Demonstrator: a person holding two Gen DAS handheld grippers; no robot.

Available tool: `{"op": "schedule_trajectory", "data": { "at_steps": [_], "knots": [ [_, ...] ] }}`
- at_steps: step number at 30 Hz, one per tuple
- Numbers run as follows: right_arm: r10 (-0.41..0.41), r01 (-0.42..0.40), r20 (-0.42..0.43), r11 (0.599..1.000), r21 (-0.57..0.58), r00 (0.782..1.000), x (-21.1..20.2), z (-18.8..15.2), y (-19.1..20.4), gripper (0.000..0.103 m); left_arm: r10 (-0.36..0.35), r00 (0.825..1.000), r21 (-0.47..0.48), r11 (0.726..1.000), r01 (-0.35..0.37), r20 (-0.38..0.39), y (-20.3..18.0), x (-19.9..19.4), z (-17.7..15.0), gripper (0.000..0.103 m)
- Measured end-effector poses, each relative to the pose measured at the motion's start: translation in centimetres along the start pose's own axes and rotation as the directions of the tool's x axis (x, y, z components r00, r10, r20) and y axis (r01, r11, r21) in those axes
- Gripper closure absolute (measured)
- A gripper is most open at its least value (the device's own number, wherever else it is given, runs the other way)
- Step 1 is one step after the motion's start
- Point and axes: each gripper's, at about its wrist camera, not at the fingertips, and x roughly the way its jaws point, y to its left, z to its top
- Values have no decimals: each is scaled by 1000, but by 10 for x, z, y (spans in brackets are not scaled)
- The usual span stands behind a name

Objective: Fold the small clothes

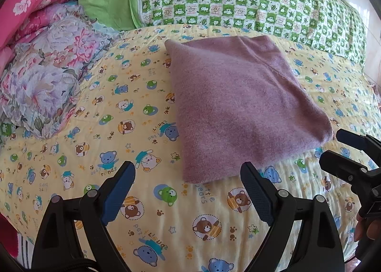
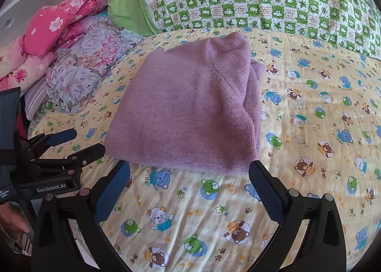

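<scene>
Folded purple sweater (image 1: pixel 240 105) lies on bedsheet (image 1: pixel 119 115); left gripper (image 1: pixel 188 176) and right gripper (image 2: pixel 189 176) released, empty. Folding looks complete; next, probably tidying or withdrawing.

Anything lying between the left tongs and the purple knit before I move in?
Nothing: only bare bear-print sheet lies between the open left tongs and the folded purple knit, as the left wrist view shows.
</scene>
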Motion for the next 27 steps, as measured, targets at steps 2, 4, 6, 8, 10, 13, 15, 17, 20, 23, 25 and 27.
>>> {"op": "schedule_trajectory", "data": {
  "at_steps": [2, 4, 6, 8, 10, 13, 15, 17, 20, 23, 25, 27],
  "knots": [
    [0, 0, -1, 1000, 0, 1000, 0, 0, 0, 3, 0, 1000, -2, 1000, 0, 0, 0, 0, 0, 12],
    [-1, 1, -4, 1000, 1, 1000, 0, 0, 0, 3, 0, 1000, -1, 1000, 0, 0, 1, 0, 0, 12],
    [0, 0, -3, 1000, 2, 1000, 1, 1, 0, 3, -2, 1000, -1, 1000, 2, -1, 1, 1, 0, 12],
    [-2, 2, -4, 1000, 2, 1000, 1, 1, -1, 3, -1, 1000, 0, 1000, 1, 0, 1, 1, 0, 12],
    [-2, 2, -4, 1000, 4, 1000, 2, 2, -2, 3, -2, 1000, 0, 1000, 2, -2, 0, 1, 1, 12],
    [-3, 3, -3, 1000, 4, 1000, 3, 3, -2, 3, -5, 1000, 1, 1000, 5, -3, 0, 2, 2, 12],
    [-3, 3, -3, 1000, 4, 1000, 2, 3, -2, 3, -5, 1000, 2, 1000, 5, -2, -1, 2, 2, 12],
    [-3, 3, -1, 1000, 4, 1000, 2, 3, -2, 3, -7, 1000, 3, 1000, 7, -2, -1, 2, 3, 12],
    [-3, 3, -1, 1000, 4, 1000, 3, 6, -3, 3, -8, 1000, 2, 1000, 8, 0, -1, 1, 4, 12],
    [-2, 2, 3, 1000, 5, 1000, 3, 7, -4, 3, -9, 1000, 4, 1000, 9, 2, -1, 1, 6, 12],
    [-4, 4, 4, 1000, 6, 1000, 3, 9, -5, 3, -8, 1000, 5, 1000, 8, 3, -1, 1, 6, 12],
    [-5, 5, 6, 1000, 8, 1000, 2, 10, -5, 3, -10, 1000, 6, 1000, 10, 5, -2, 0, 6, 12]
  ]
}}
